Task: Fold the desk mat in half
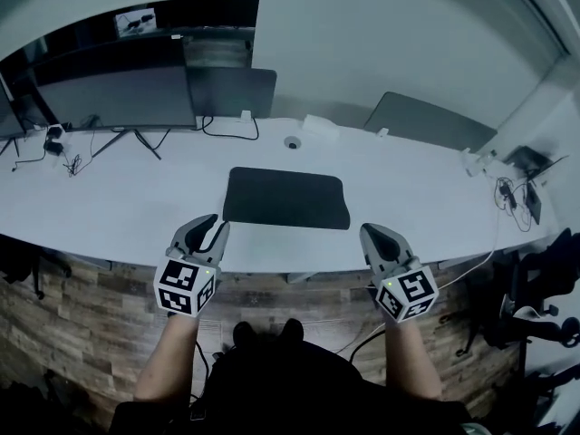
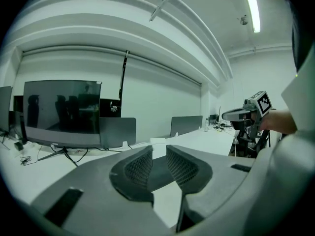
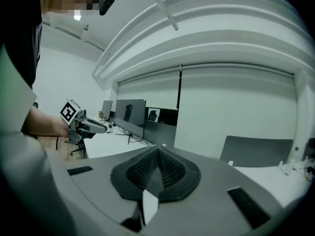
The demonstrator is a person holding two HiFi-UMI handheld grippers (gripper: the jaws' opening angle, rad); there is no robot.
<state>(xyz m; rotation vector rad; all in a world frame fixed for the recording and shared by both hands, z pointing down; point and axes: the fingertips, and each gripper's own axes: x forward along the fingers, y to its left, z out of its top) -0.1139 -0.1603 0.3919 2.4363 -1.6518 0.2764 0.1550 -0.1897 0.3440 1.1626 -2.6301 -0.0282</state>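
Left gripper point(image 1: 211, 225): jaws parted by a narrow gap, nothing between them. Right gripper point(image 1: 372, 234): jaws closed together, empty. Both are held over the near edge of the white desk point(image 1: 118, 202), one just off each front corner of the desk mat point(image 1: 286, 198). The mat lies flat, unfolded, mid-desk, touched by neither gripper.

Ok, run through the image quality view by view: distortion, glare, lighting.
Head view: the wide-angle lens bows the desk edge, the light is flat, and the desk mat is sharp. Left gripper view: heavy fisheye, black corners, and the ceiling lamp glares. Right gripper view: same fisheye, straight lines curve.
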